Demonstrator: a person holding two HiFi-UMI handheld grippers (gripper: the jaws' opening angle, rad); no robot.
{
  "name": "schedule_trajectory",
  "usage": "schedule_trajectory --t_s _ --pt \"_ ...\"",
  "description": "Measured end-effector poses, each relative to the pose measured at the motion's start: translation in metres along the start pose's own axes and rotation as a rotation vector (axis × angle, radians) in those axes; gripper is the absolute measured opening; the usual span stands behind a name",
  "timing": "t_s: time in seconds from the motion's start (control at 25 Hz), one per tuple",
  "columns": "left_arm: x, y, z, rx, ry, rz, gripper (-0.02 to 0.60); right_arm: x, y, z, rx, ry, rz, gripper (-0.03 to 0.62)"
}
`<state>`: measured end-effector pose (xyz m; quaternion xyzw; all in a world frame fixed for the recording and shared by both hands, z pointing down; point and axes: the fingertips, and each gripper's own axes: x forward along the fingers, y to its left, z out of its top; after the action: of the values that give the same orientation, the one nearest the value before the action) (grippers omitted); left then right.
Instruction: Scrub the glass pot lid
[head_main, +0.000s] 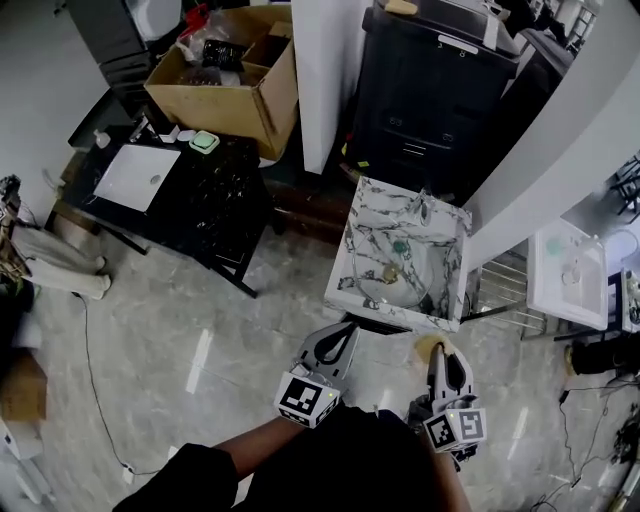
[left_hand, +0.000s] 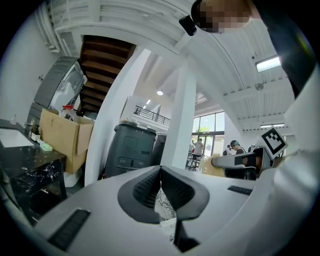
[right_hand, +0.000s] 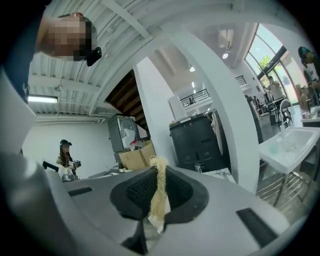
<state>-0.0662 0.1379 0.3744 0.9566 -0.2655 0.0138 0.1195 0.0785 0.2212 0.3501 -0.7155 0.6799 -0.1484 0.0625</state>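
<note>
Scrubbing hasn't begun: right claw pinches a fibrous scrubber, left claw is closed on nothing; next, reach the lid in the sink.

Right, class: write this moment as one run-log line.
stage: scrub not yet begun | left gripper: shut, empty | right gripper: shut on fibre scrubber | glass lid: in sink, untouched
</note>
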Motion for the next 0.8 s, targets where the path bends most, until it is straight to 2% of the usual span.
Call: schedule_trajectory --t_s 0.2,0.4,0.48,0.56,0.64,0.8 --pt "0.018 0.037 0.007 -0.018 -0.001 0.001 0.015 0.041 -0.01 -0.003 -0.015 0.032 -0.055 0.058" --pt "0.033 0.051 0.006 -0.051 -0.013 0.0 0.015 0.069 -0.021 -0.009 0.062 0.038 -0.025 0.058" --pt "0.043 0.055 0.0 -0.036 -0.017 0.012 0.016 0.08 -0.033 -0.012 0.066 0.051 -0.039 0.057" --pt "0.056 0.058 -0.013 0.014 -0.01 0.022 0.016 0.092 -0.047 -0.021 0.063 0.081 -0.051 0.057" --pt "0.068 0.063 -0.026 0.036 0.015 0.038 0.015 0.107 -0.059 -0.032 0.069 0.112 -0.033 0.058" --pt "0.091 0.079 -0.036 0.022 0.049 0.123 0.015 0.145 -0.079 -0.049 0.065 0.182 0.051 0.058"
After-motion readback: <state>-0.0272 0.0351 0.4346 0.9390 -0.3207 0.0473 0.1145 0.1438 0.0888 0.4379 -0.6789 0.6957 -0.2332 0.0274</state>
